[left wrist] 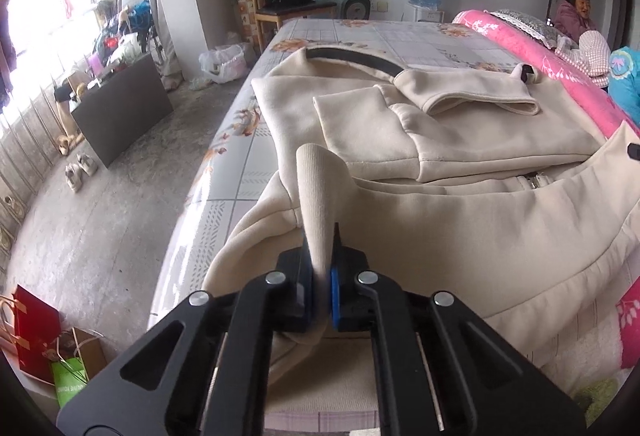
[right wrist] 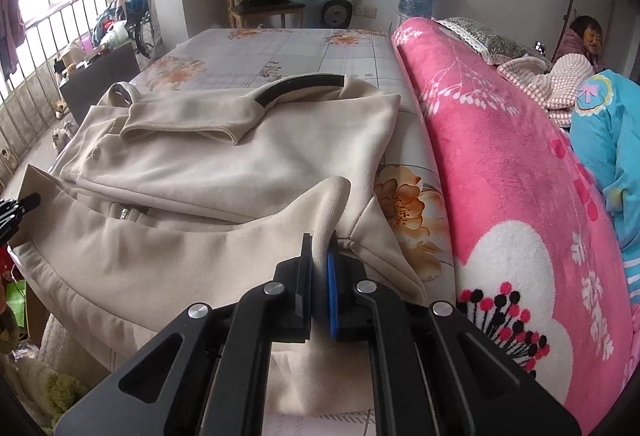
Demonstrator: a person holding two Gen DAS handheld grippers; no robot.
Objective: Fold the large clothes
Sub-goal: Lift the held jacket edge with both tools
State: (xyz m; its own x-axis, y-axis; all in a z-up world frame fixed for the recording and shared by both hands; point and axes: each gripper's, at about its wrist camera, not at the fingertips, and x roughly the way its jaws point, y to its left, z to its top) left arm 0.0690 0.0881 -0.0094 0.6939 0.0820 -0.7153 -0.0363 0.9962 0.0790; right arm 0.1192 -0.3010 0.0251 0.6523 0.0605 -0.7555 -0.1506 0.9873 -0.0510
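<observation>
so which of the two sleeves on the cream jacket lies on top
The sleeve lying crosswise near the black collar, its open cuff showing. It overlaps the other sleeve, which is tucked under it on the folded cream jacket.

A: Surface?
B: Bed (left wrist: 320, 36), flowered grid sheet.
A: On it?
B: Cream jacket (left wrist: 460, 124), partly folded (near hem lifted off the sheet), pink blanket (right wrist: 500, 176) along the right side, just beside the jacket.
</observation>
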